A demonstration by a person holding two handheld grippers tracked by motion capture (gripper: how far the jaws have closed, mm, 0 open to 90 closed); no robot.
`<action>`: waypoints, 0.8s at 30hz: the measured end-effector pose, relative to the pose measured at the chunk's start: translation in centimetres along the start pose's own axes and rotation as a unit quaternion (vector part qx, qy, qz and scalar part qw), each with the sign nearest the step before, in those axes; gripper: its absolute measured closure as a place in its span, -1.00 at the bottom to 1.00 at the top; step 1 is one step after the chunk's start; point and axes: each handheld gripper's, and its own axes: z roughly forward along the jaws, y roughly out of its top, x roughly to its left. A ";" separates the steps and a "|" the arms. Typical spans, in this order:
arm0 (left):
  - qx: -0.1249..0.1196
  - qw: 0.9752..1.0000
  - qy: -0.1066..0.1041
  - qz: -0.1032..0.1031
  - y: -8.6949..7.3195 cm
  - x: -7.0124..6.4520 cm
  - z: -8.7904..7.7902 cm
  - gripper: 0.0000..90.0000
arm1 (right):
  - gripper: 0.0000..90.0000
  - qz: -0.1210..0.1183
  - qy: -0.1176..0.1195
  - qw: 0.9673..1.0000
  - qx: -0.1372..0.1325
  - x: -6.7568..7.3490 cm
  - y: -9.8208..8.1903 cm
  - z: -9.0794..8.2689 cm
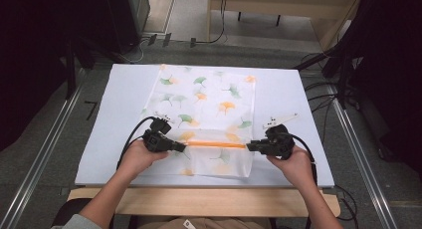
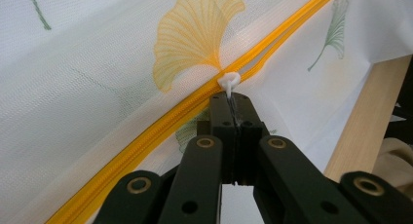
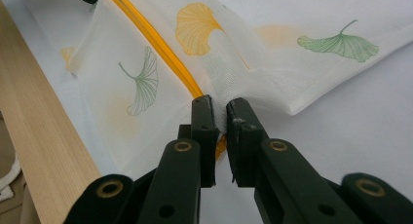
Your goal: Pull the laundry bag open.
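Observation:
A white mesh bag (image 1: 206, 107) printed with green and orange ginkgo leaves lies flat on the white table (image 1: 119, 104). An orange zipper (image 1: 216, 145) runs across its near part. My left gripper (image 1: 182, 146) is at the zipper's left end, its jaws shut on the white zipper pull (image 2: 230, 82). The orange zipper (image 2: 146, 129) stretches away diagonally in the left gripper view. My right gripper (image 1: 250, 146) is at the zipper's right end, jaws shut on a bunched fold of the bag's fabric (image 3: 220, 114) beside the zipper (image 3: 160, 48).
The table's wooden front edge (image 1: 209, 201) runs just behind the hands. Cables (image 1: 130, 139) trail from both grippers. Metal rails (image 1: 45, 154) flank the table, and dark stands and wires stand at the right.

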 end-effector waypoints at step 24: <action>0.005 1.000 0.014 -0.009 -0.6 1.0 -0.9 1.00 | 0.89 -0.001 0.002 1.000 -0.001 0.0 0.0 -0.1</action>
